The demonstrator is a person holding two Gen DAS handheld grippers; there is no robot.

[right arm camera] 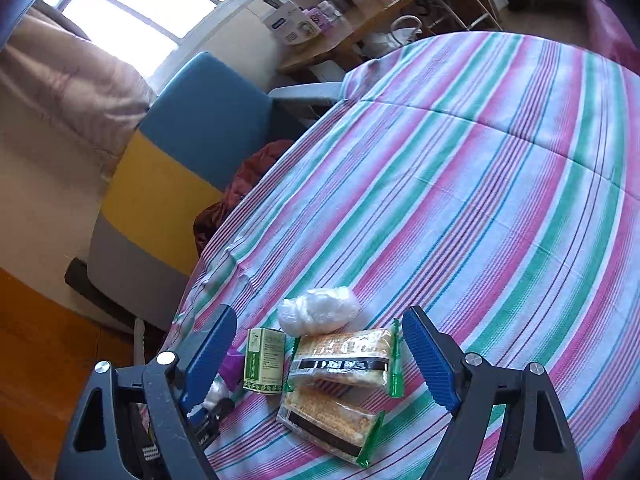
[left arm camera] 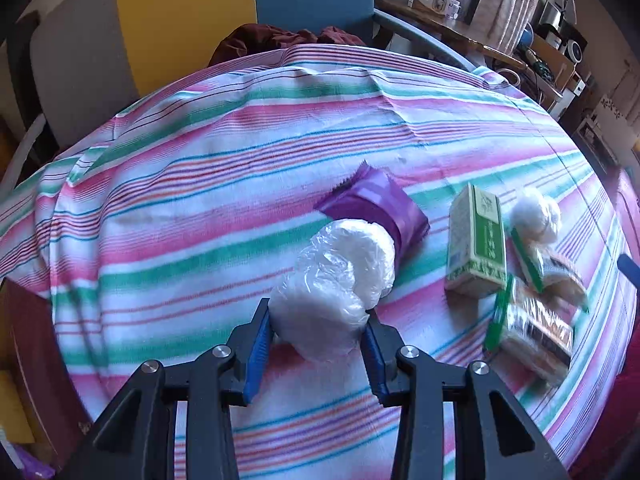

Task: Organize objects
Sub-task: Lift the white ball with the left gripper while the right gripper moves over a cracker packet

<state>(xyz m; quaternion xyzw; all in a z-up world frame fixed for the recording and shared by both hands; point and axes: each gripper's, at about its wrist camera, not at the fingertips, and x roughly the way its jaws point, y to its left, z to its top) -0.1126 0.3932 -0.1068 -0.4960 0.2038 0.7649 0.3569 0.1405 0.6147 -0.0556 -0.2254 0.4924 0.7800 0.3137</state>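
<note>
My left gripper (left arm camera: pixel 318 320) is shut on a white plastic-wrapped bundle (left arm camera: pixel 336 284), held over the striped cloth. A purple packet (left arm camera: pixel 372 208) lies just behind it. To the right stand a green-and-white box (left arm camera: pixel 476 240), a second white bundle (left arm camera: pixel 534 212) and two cracker packs (left arm camera: pixel 532 320). My right gripper (right arm camera: pixel 320 356) is open above the cracker packs (right arm camera: pixel 344 356), with the green box (right arm camera: pixel 264 360) and a white bundle (right arm camera: pixel 316 310) in front of it. The left gripper's tip and a bit of purple show behind my right gripper's left finger (right arm camera: pixel 208 356).
A striped pink, green and white cloth (left arm camera: pixel 240 160) covers the table. A blue, yellow and grey chair (right arm camera: pixel 180 152) stands at the far edge with dark red fabric (right arm camera: pixel 248 184) on it. A cluttered wooden shelf (left arm camera: pixel 460 28) and a window are beyond.
</note>
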